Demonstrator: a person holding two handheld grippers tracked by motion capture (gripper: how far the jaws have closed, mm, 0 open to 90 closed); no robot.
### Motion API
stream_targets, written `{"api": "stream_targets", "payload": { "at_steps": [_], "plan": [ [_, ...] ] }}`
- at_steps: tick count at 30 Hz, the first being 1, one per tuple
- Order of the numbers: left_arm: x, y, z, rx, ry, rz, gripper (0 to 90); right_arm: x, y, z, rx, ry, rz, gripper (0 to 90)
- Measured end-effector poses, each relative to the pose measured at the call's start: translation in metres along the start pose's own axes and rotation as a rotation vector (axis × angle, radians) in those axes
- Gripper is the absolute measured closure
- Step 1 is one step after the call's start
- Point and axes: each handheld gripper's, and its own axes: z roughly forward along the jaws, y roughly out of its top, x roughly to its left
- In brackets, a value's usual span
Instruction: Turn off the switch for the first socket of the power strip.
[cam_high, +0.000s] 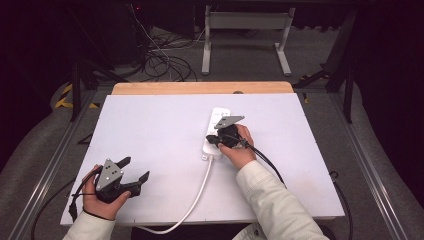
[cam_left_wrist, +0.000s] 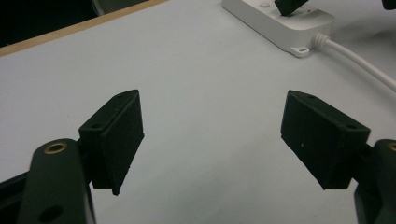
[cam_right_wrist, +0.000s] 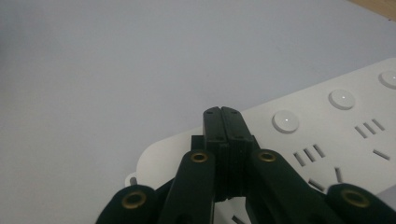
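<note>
White table (cam_high: 165, 130) w/ power strip (cam_high: 216, 131) + its cord (cam_high: 197, 192) on top

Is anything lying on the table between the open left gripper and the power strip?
Nothing visible does. The left gripper sits near the table's front left, and bare white table runs from it to the power strip, where the right gripper is.

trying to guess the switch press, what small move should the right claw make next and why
Probably ease the right claw toward the nearest round button on the power strip and press down. Its jaws are shut into one tip, poised over the strip's cord end beside that button.
</note>
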Motion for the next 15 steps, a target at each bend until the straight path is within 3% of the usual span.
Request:
{"api": "stream_targets", "payload": {
  "at_steps": [15],
  "plan": [
    [-0.0004, 0.0001, -0.0002, 0.0, 0.001, 0.001, 21.6, 0.0012, -0.0022, 0.0001, -0.01, -0.01, -0.004, 90.0]
  ]
}}
